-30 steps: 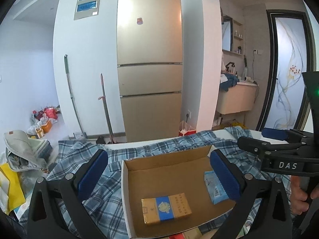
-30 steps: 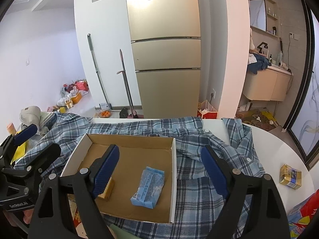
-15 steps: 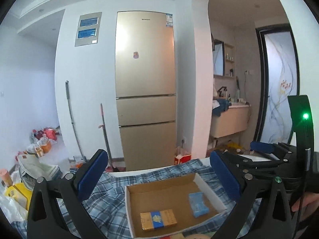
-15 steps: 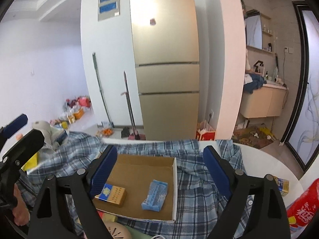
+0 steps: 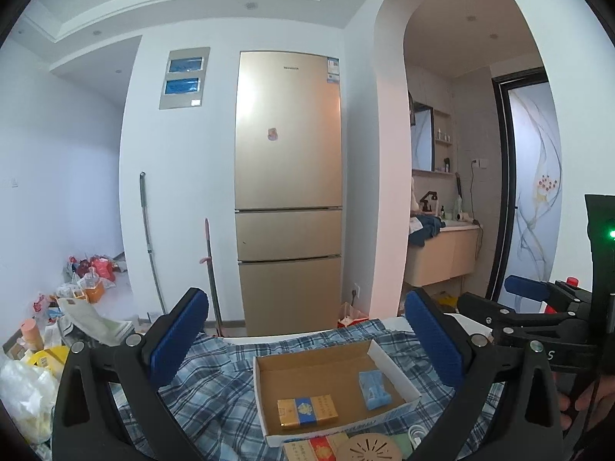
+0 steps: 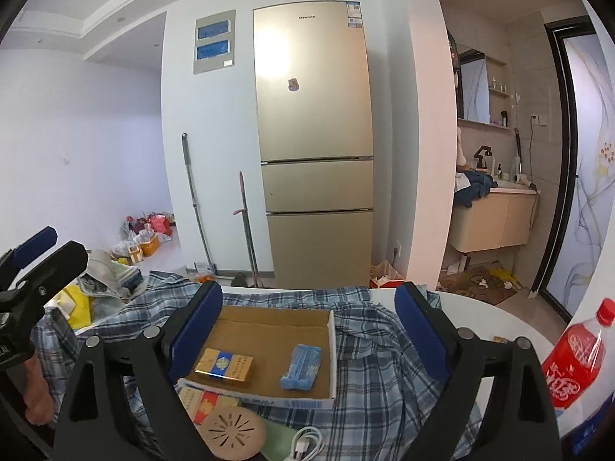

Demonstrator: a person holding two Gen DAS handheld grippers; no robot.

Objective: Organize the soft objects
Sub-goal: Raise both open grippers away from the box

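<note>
Nearest the cameras, a round tan disc with slotted cut-outs (image 6: 233, 431) lies beside a coiled white cable (image 6: 307, 446) and a red-and-yellow packet (image 6: 200, 403) whose print is too small to read. The left gripper (image 5: 306, 340) hangs with its blue pads wide apart and nothing between them. The right gripper (image 6: 308, 326) has its jaws opening, also around nothing.

Just beyond, an open cardboard box (image 6: 333, 349) rests on a blue plaid shirt (image 6: 378, 361) spread over a white table (image 6: 484, 317). Inside the box, a gold-and-blue pack (image 6: 224, 367) lies on the left and a light-blue soft packet (image 6: 301, 367) on the right, well apart. The writing on both is unreadable.

At the right edge stands a red-labelled bottle (image 6: 576, 361) with white characters I cannot make out.

Far behind, a gold three-door fridge (image 6: 315, 146) carries a small brand word near its top, too tiny to read for certain, a corner label and a sticker.
</note>
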